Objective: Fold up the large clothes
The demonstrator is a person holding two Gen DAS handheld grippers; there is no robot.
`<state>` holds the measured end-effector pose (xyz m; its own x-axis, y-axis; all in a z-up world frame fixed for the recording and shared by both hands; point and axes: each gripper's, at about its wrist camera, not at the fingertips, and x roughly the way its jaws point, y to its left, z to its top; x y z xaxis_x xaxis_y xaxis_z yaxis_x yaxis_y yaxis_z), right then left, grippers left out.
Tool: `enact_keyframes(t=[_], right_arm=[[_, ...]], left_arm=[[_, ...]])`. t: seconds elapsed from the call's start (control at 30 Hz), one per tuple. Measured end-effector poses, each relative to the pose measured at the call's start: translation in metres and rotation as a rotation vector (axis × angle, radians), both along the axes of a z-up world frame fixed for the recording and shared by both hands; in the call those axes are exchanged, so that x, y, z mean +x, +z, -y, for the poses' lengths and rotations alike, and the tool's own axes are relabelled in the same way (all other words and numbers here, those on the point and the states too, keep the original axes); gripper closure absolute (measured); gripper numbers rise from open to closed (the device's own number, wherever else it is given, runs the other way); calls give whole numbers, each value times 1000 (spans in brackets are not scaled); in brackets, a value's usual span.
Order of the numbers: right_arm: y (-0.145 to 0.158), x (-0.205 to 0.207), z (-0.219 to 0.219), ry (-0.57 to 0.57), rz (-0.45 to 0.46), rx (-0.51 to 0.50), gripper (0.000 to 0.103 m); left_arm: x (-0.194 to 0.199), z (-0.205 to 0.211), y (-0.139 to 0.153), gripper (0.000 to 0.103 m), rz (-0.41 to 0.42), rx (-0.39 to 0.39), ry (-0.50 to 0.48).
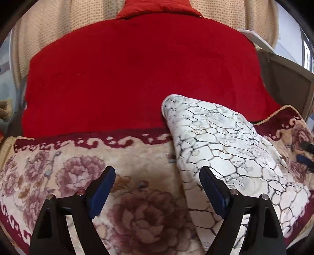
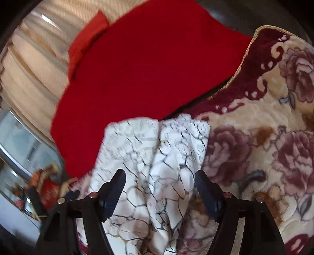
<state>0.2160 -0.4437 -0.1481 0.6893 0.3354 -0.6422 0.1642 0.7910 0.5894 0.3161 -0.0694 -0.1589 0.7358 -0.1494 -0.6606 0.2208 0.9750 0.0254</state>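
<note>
A white garment [image 1: 225, 141] with a dark crackle print lies folded into a long strip on a floral plush blanket [image 1: 68, 172]. Its far end overlaps a red cloth [image 1: 137, 74]. My left gripper [image 1: 157, 170] is open above the blanket, and its right finger [image 1: 214, 190] hovers over the garment's left edge with nothing gripped. In the right wrist view, which is blurred, the same garment [image 2: 157, 157] runs under my right gripper [image 2: 160, 173]. That gripper's jaws stand wide apart, with the cloth below and between them but not pinched.
The red cloth [image 2: 147, 68] covers the surface behind the floral blanket [image 2: 265, 137]. A beige knitted cover [image 1: 49, 25] hangs at the back with a red cushion [image 1: 157, 7] against it. A grey board [image 1: 284, 78] stands at the right.
</note>
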Motion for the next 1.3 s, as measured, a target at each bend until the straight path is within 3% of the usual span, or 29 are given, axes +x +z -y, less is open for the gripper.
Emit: enact_keyframes(t=[0.07,0.2,0.4,0.47,0.53,0.7,0.97,1.17,1.3], right_arm=[[10,-3,-5,32,52,-24,27],[15,1,-31,159,46,-91,28],[-6,9,-81,325,-64,-255,38],[-27,16,-91,352,-152,-274,38],[-37,19,-93,346,-182,-278,38],[-30,19,-85,328,-173,-238,38],[9,27,-75,219,-25,-191,38],[-3,61,-87,188,-76,-141,38],[-30,81,-97,208,-197,-157,38]], left_arm=[[-1,1,1,15,17,19,8],[-3,3,2,15,34,46,5],[-6,3,5,15,57,58,4],[-6,2,5,15,59,57,7],[-5,2,5,15,59,58,7],[-6,1,5,15,62,61,9],[-4,4,3,15,45,60,7],[-5,14,-4,15,35,77,-16],[-1,25,-21,15,-23,96,-45]])
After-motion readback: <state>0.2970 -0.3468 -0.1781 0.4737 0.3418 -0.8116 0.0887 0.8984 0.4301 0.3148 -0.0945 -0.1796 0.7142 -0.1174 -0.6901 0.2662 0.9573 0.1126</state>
